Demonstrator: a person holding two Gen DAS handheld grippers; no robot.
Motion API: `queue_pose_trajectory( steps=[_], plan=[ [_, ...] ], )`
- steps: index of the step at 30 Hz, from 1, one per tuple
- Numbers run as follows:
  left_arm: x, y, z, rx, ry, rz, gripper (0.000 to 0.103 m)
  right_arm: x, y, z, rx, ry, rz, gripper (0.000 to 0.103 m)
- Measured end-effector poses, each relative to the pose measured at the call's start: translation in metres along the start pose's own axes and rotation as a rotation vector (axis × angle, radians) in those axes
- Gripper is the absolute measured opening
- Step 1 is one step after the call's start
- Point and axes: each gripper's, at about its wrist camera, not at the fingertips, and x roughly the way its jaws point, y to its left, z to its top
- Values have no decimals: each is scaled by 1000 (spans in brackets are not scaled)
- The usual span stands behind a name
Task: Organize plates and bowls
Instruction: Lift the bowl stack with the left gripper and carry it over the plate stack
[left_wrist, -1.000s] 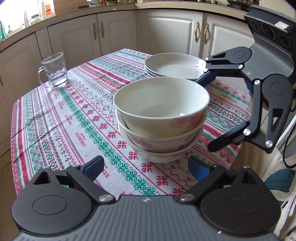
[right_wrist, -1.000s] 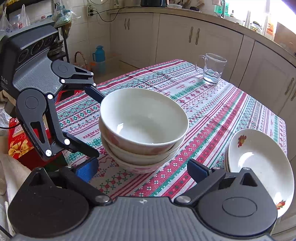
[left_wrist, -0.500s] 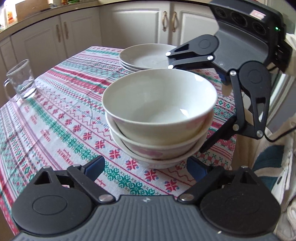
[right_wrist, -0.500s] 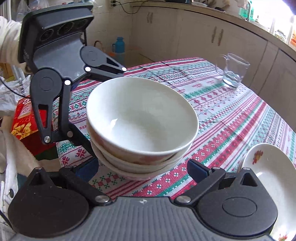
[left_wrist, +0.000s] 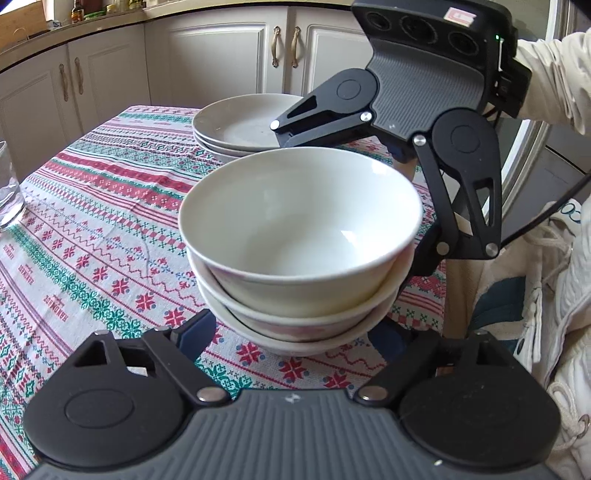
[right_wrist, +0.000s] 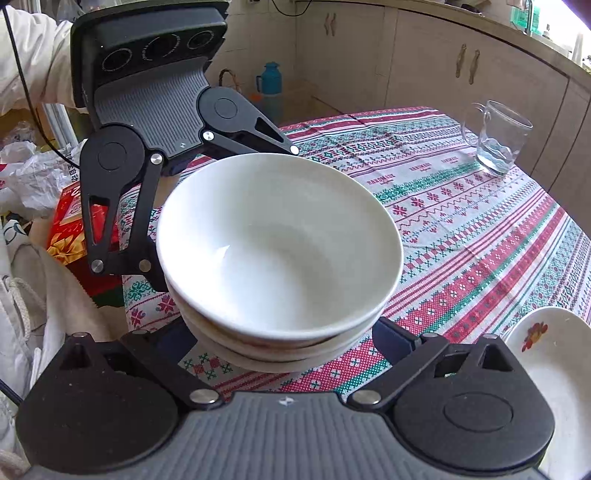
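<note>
Left wrist view: bowl stack (left_wrist: 301, 243) centre frame on the tablecloth (left_wrist: 92, 229), left gripper (left_wrist: 295, 334) closing around its base, contact unclear. Plates (left_wrist: 236, 125) behind, partly blocked by the right gripper (left_wrist: 369, 206).

Right wrist view: right gripper's jaws straddle the stack; grip unclear. Glass mug (right_wrist: 498, 138) upper right, plate (right_wrist: 554, 354) lower right.

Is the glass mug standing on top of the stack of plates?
No. In the right wrist view the glass mug stands on the tablecloth at the far edge, well apart from the plates.
</note>
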Motion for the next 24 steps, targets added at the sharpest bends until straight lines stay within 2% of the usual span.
queue_pose_trajectory(
  steps=[5,24],
  plan=[
    [-3,0,0,26,0,-15,85,-1,0,3,-12,14,26,94],
    [-1,1,5,63,9,-41,85,1,-1,5,-20,29,37,94]
  ],
)
